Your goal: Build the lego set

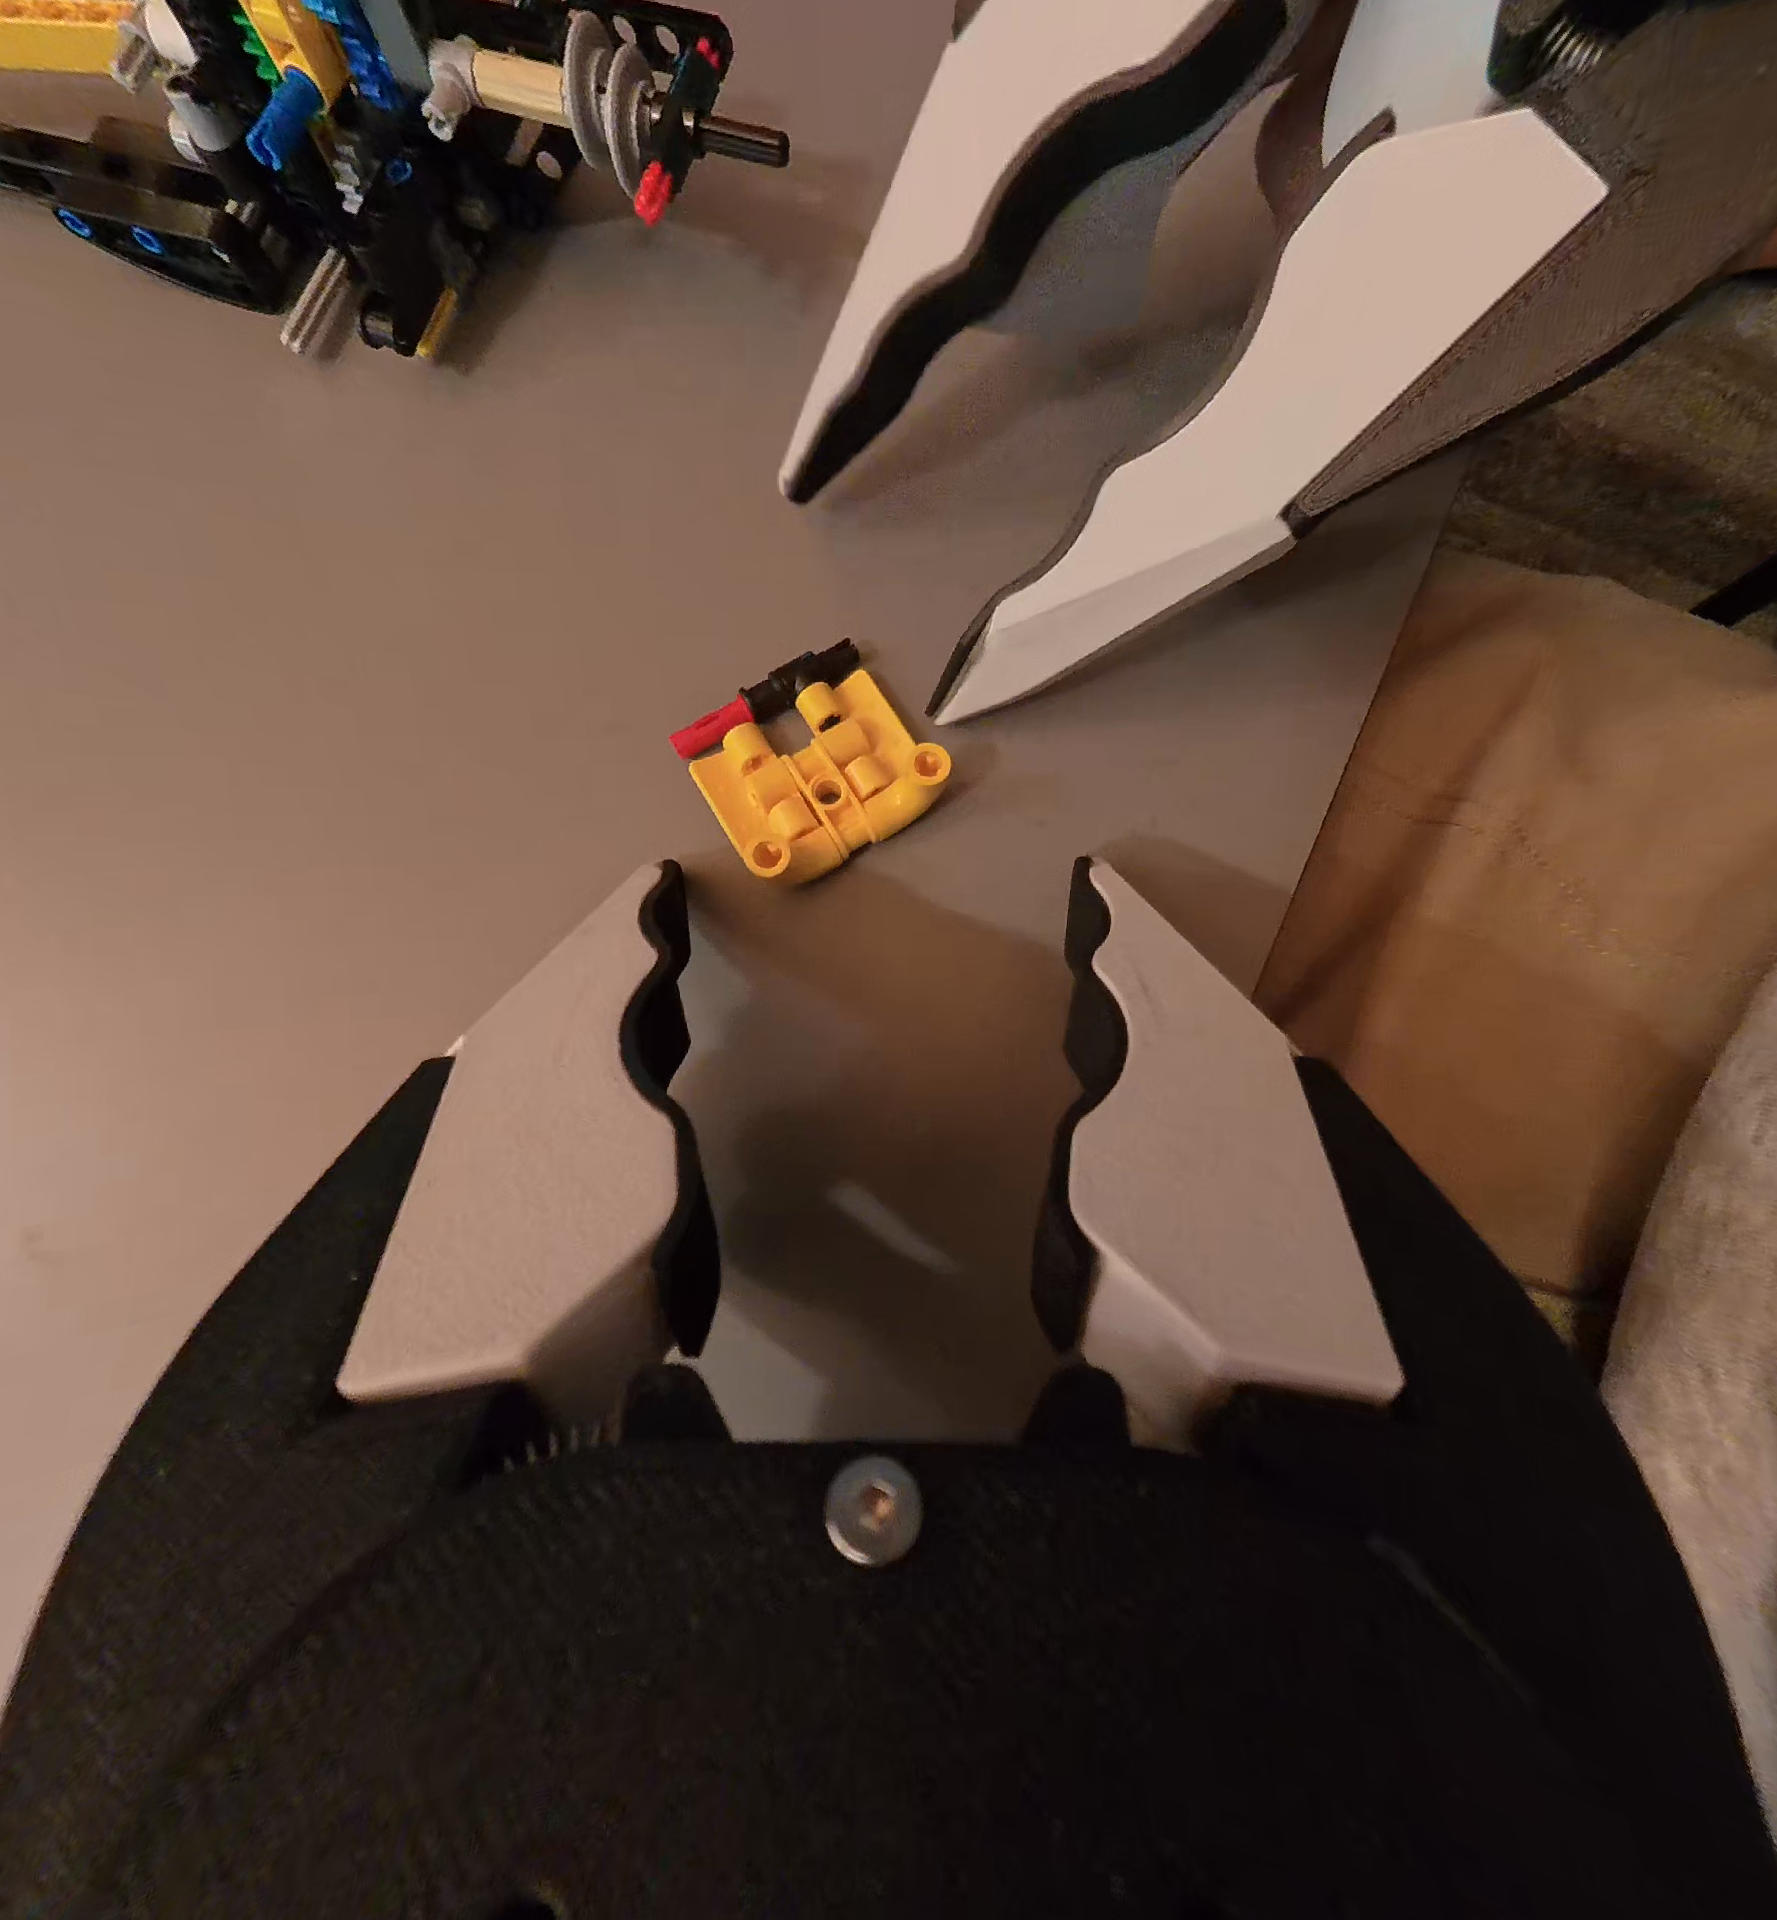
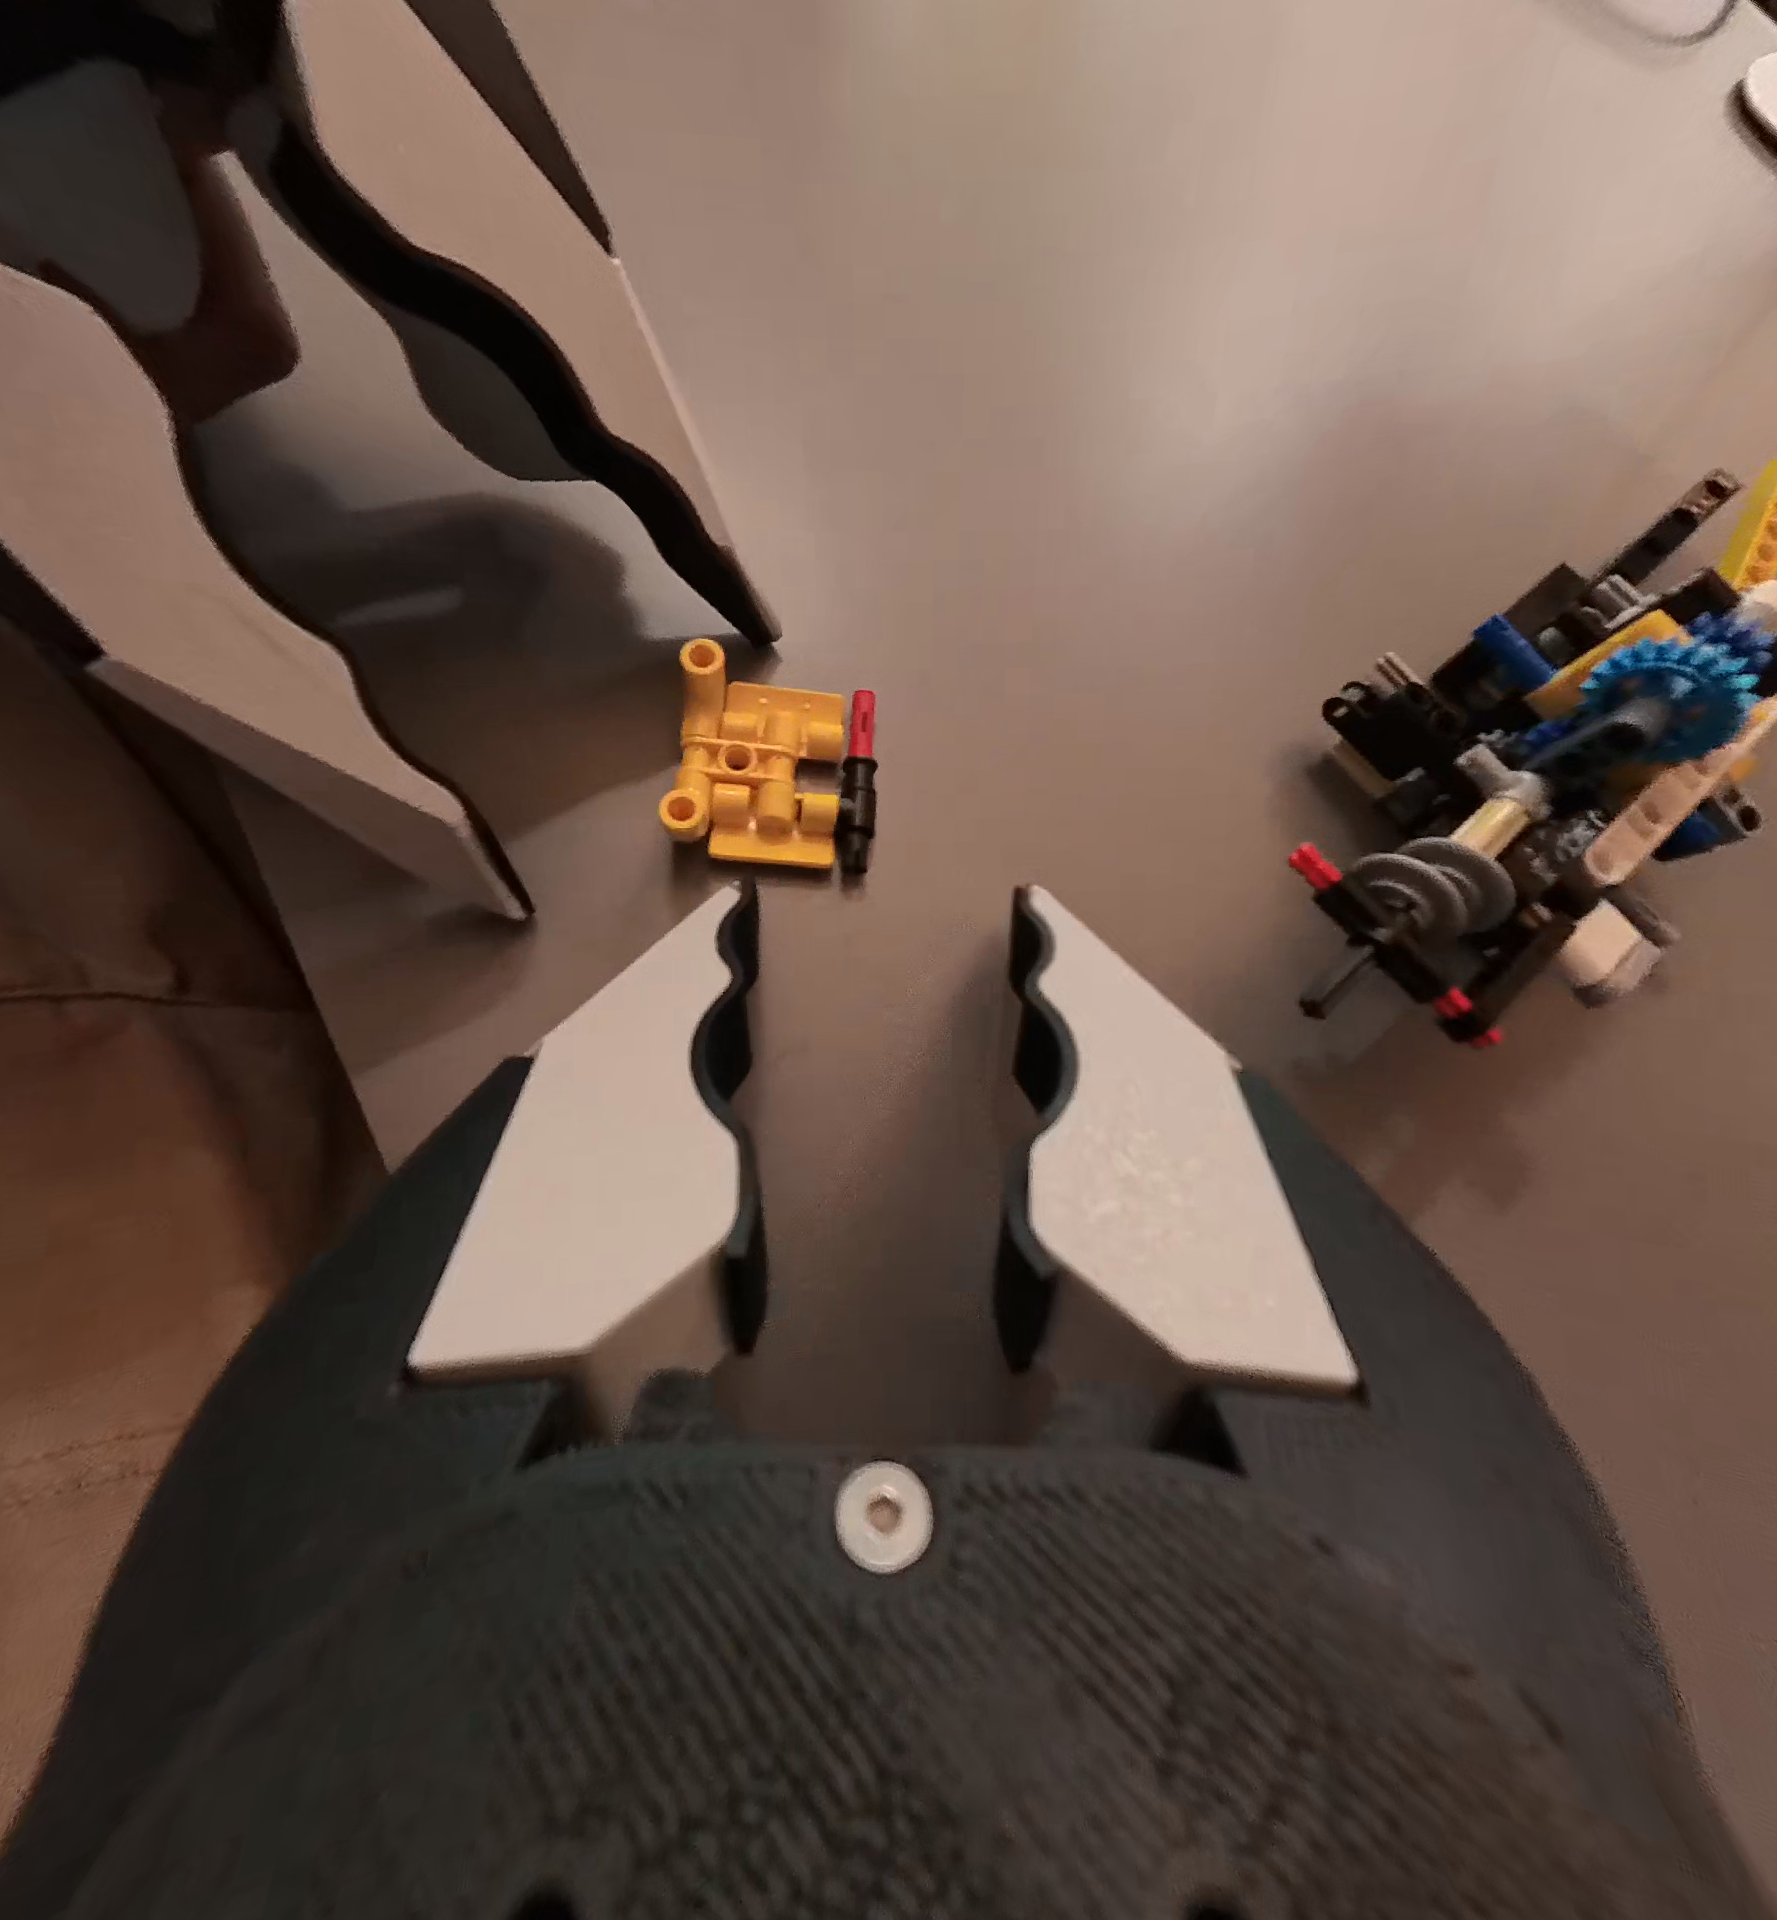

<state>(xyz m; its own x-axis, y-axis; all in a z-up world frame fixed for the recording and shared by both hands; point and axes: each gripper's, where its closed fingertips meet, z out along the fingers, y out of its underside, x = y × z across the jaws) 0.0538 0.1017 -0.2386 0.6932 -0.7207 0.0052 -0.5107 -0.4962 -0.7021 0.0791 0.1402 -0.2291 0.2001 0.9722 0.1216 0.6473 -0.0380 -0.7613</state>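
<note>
Both tongs spread wide, empty: left tongs [image 1: 873, 873], right tongs [image 2: 879, 894]; between them, flat on the grey surface [image 1: 344, 623], one small yellow piece [image 1: 824, 790] with one red-and-black pin [image 1: 764, 698] at its edge; looks light, rigid, slick, apt to skid; best pinched across the flat yellow sides, not the pin; one half-built model [image 2: 1549, 790] well apart.

Both wrist cameras hang close above the desk [image 1: 240, 727], looking down along their own fingers from opposite sides; each sees the same yellow piece [image 1: 822, 779] [image 2: 754, 774].
</note>
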